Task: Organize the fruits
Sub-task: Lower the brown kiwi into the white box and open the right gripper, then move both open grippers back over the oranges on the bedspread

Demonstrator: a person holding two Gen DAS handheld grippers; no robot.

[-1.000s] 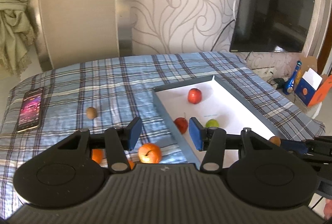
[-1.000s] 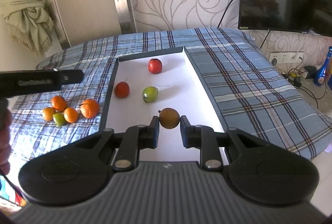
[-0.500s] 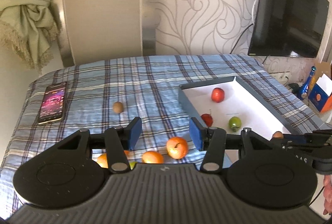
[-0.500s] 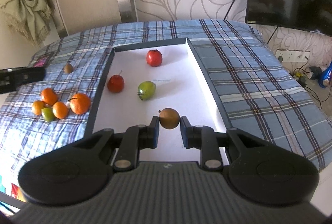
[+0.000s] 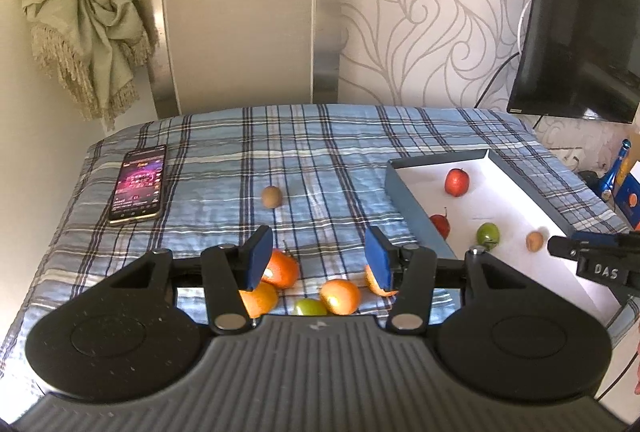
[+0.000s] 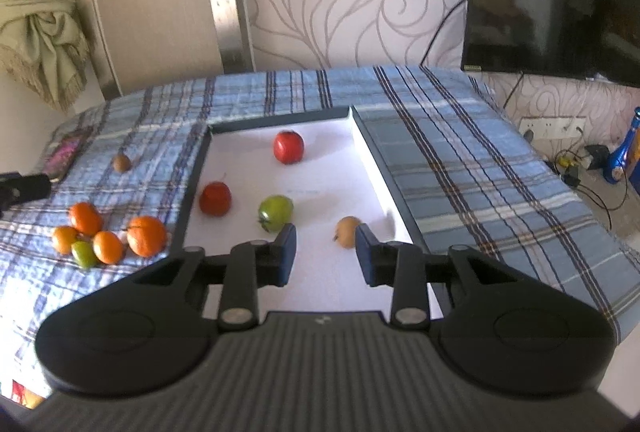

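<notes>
Blue plaid cloth (image 6: 460, 168) under my rig. Right gripper (image 6: 326, 252) — jaws just opening, small tan round fruit (image 6: 347, 230) loose beside its right pad. Left gripper (image 5: 318, 258) spread, empty, above oranges (image 5: 338, 296). White-floored grey tray (image 6: 372, 148) — two red fruits, one green, the tan one.

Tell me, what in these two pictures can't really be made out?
- Orange fruits, left wrist view: partly hidden behind the left gripper fingers and body.
- Phone, right wrist view: blurred and small, screen unreadable.
- Box, right wrist view: near end covered by the right gripper.
- Brown fruit: resting or rolling, cannot tell.
- Blue bottle, left wrist view: cut off near the edge.
</notes>
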